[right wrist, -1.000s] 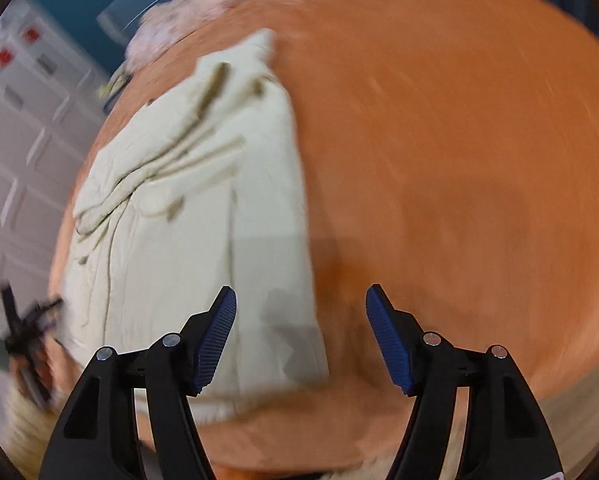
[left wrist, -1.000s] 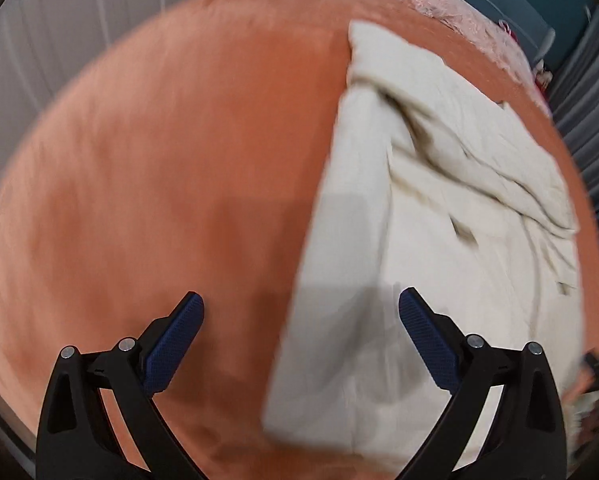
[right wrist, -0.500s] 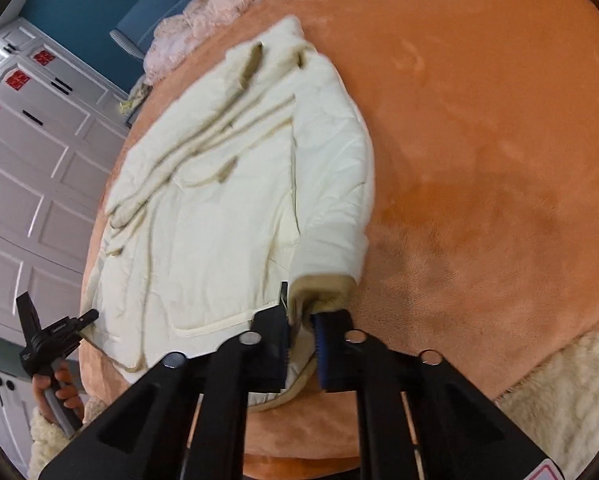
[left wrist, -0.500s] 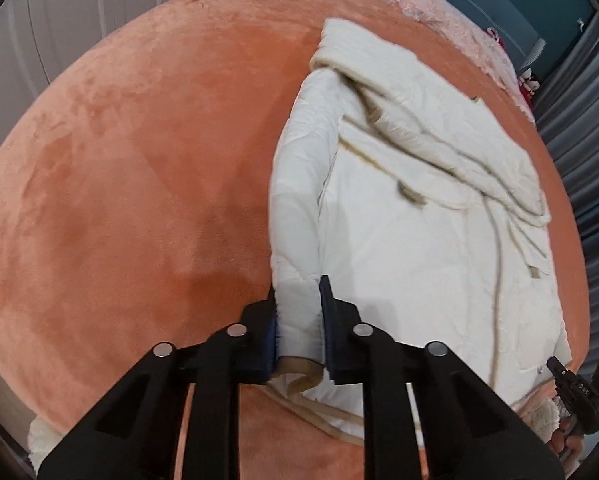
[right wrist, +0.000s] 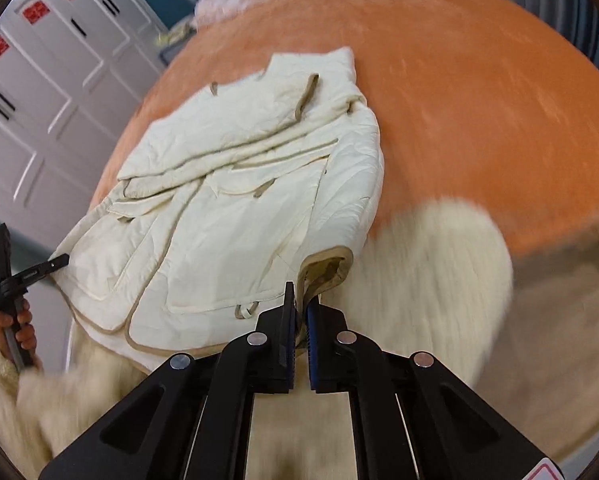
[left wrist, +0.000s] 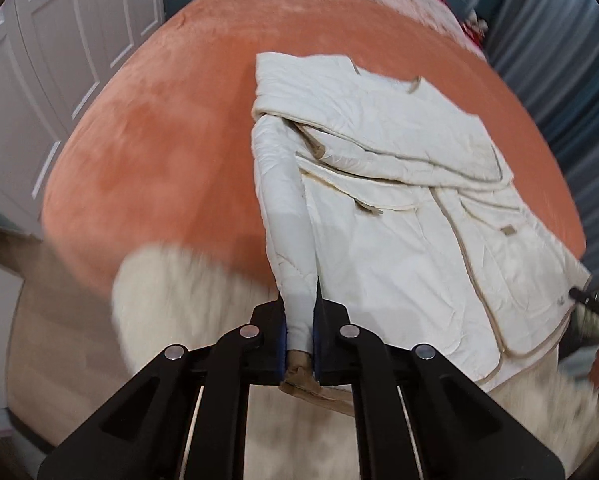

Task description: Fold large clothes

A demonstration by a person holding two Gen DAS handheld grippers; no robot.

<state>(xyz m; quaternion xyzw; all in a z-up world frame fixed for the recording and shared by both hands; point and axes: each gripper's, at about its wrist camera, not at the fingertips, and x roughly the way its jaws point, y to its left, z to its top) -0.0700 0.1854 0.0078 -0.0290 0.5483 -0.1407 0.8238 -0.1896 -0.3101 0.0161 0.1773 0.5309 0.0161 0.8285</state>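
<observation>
A cream quilted jacket point(left wrist: 399, 220) with tan trim lies front-up on the orange bed cover point(left wrist: 171, 140). My left gripper point(left wrist: 299, 312) has its jaws closing tight on the end of one sleeve point(left wrist: 287, 208), and the tan cuff point(left wrist: 297, 364) pokes out behind the pads. That sleeve is stretched taut toward me, off the bed's edge. In the right wrist view the jacket point(right wrist: 219, 220) spreads to the left. There my right gripper point(right wrist: 299, 308) is shut on the rim of the other sleeve's tan cuff point(right wrist: 327, 268), lifted clear of the bed.
A fluffy white rug point(left wrist: 187, 300) lies on the wooden floor point(left wrist: 51, 320) below the bed's near edge. White wardrobe doors point(left wrist: 59, 40) stand on one side, blue curtains point(left wrist: 559, 60) on the other. A hand point(right wrist: 19, 328) holding a gripper shows at the left edge.
Both grippers went from open above the jacket to shut on the sleeve ends. They then drew back and up past the bed's edge, pulling the sleeves along.
</observation>
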